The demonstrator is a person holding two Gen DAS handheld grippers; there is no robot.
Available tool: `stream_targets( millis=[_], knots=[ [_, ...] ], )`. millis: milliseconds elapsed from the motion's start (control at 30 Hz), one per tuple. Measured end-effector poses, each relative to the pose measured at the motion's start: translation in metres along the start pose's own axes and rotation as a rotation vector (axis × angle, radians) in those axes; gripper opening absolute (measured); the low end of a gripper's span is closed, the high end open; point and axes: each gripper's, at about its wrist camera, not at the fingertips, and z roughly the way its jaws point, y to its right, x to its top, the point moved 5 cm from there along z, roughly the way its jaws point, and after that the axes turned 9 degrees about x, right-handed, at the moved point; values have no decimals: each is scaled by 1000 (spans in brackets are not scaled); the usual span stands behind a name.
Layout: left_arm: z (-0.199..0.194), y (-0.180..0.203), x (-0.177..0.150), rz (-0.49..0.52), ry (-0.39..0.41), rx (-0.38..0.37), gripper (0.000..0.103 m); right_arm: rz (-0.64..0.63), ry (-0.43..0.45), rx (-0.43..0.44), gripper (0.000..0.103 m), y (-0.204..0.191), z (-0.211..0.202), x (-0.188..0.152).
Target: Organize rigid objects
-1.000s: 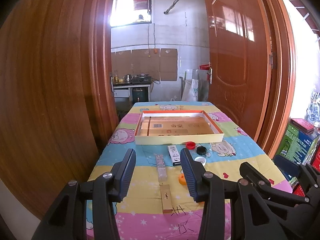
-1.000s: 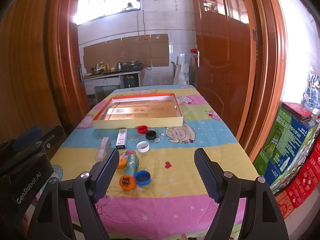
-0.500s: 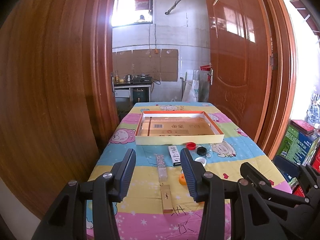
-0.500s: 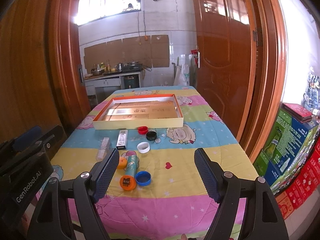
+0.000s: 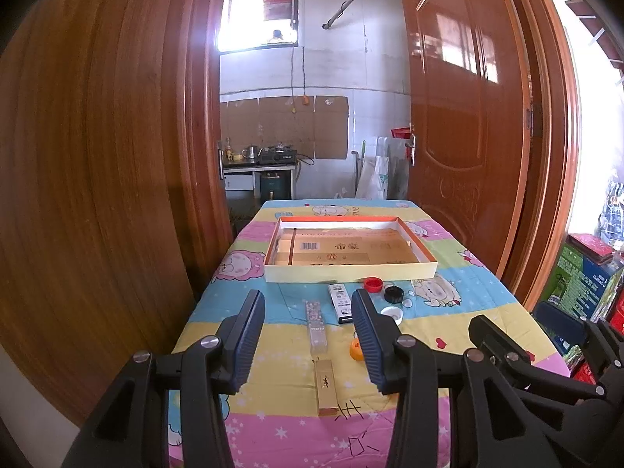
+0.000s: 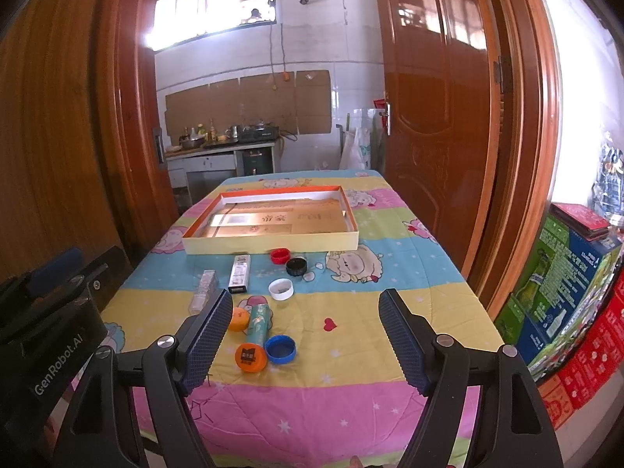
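Note:
A shallow cream tray with an orange rim lies on the table's far half. In front of it lie a red cap, a black cap, a white cap, a blue cap, an orange cap, a green tube with an orange end, a white box, a clear box and a brown box. My left gripper is open above the near boxes. My right gripper is open above the tube and caps.
The table wears a colourful cartoon cloth. Wooden doors flank it. Stacked green and red cartons stand to the right. A kitchen counter lies beyond the table's far end.

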Motion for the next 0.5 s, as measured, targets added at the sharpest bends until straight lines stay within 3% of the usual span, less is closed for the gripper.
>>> stream_targets(
  millis=[500],
  knots=[
    [0, 1, -1, 1, 0, -2, 46, -1, 3, 10, 79, 0, 0, -2]
  ],
)
